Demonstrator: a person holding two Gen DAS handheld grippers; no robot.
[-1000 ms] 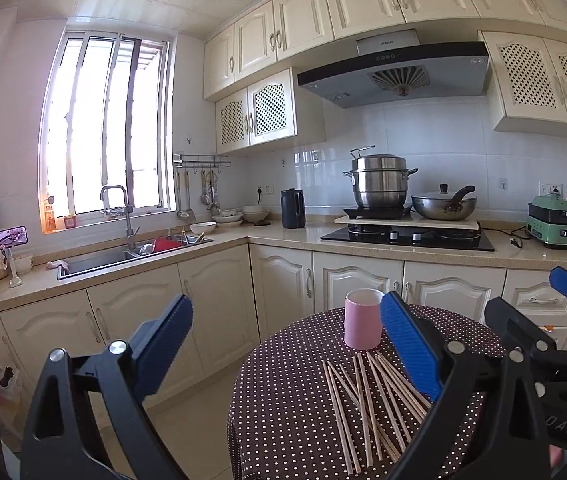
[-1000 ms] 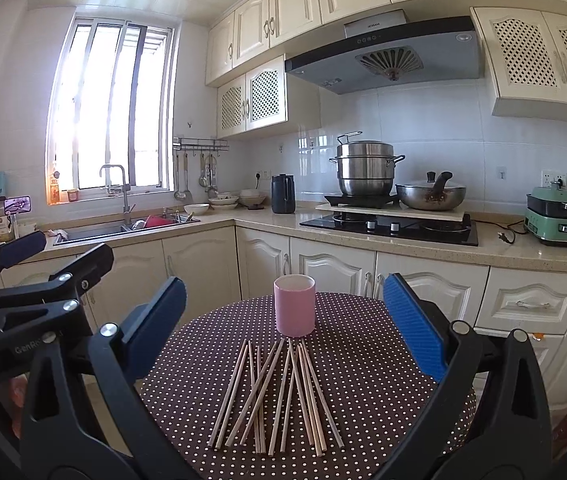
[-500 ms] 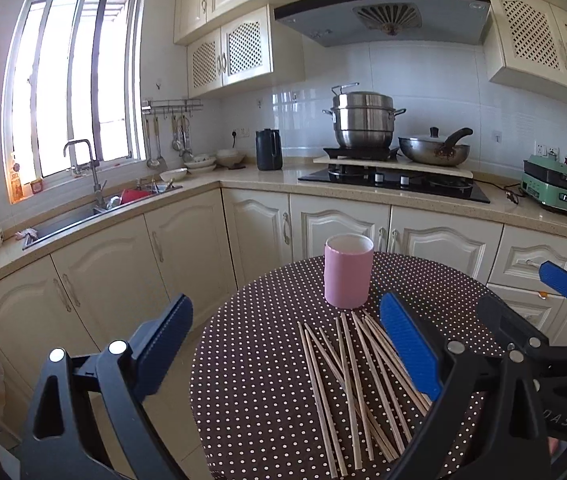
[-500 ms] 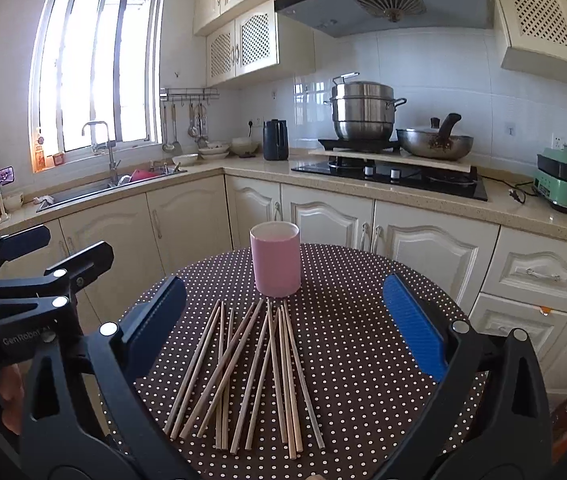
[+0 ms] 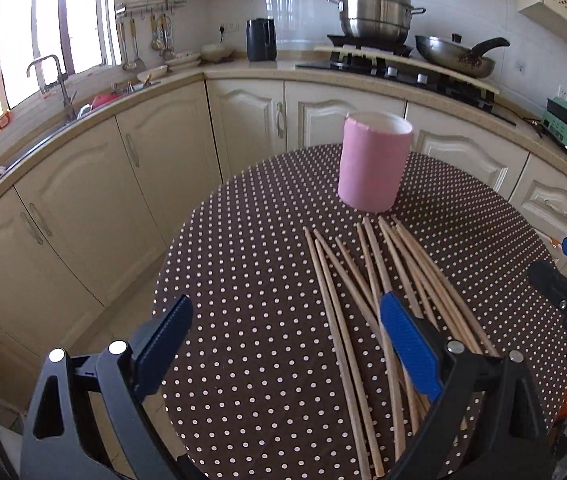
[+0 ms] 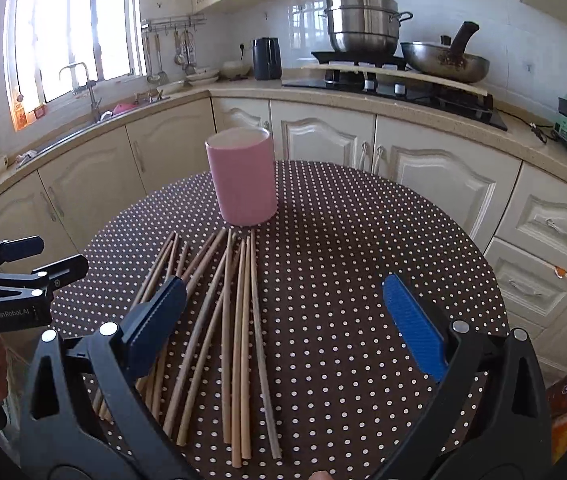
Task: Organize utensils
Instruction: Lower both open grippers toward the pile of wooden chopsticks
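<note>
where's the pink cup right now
In both wrist views the pink cup stands upright on the dotted table, just beyond the chopsticks' far tips.

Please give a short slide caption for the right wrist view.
Open right tool above loose chopsticks before a pink cup on a dotted table.

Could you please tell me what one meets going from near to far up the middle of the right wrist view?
Chopsticks → pink cup → cabinet doors → countertop → black kettle.

Chopsticks [image 5: 367,304] near ends hidden behind gripper frames; pink cup [image 6: 242,178] interior unseen.
</note>
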